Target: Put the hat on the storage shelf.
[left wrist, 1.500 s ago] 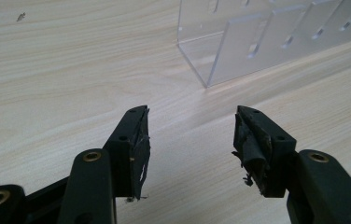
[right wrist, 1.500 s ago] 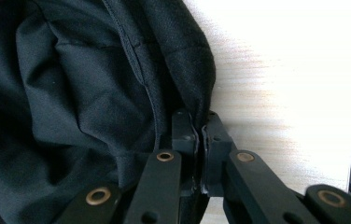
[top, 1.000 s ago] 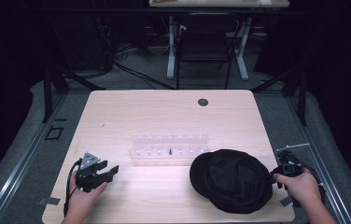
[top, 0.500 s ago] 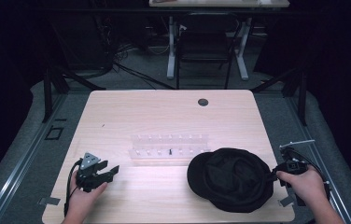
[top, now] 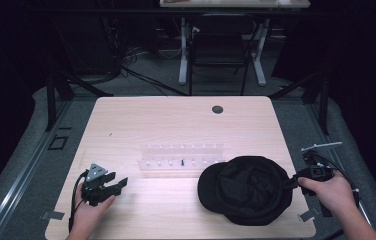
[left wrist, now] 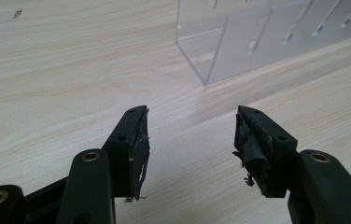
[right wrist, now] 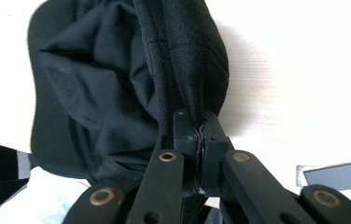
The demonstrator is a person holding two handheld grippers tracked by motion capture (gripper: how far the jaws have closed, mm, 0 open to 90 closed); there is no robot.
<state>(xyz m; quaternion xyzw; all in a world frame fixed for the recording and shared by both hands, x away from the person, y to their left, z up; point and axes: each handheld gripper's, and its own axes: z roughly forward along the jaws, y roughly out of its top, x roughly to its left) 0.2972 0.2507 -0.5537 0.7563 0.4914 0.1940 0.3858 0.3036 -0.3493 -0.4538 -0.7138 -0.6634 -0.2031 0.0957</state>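
Note:
A black cloth cap (top: 246, 187) lies at the table's front right, its right edge lifted. My right gripper (top: 292, 182) is shut on that edge; in the right gripper view its jaws pinch the cap's (right wrist: 117, 93) fabric rim at the right gripper (right wrist: 200, 128). At the front left my left gripper (top: 118, 184) rests on the table, open with nothing between its jaws. In the left gripper view the left gripper (left wrist: 190, 140) points toward the end of a clear plastic rack (left wrist: 257, 37).
The clear plastic rack (top: 181, 156) with a row of slots stands across the middle of the wooden table (top: 176, 120). A round dark grommet (top: 217, 109) sits near the far edge. A chair and desk legs stand beyond the table.
My right gripper has risen a little with the cap's edge in it, and the cap has shifted slightly left. My left gripper has stayed where it was.

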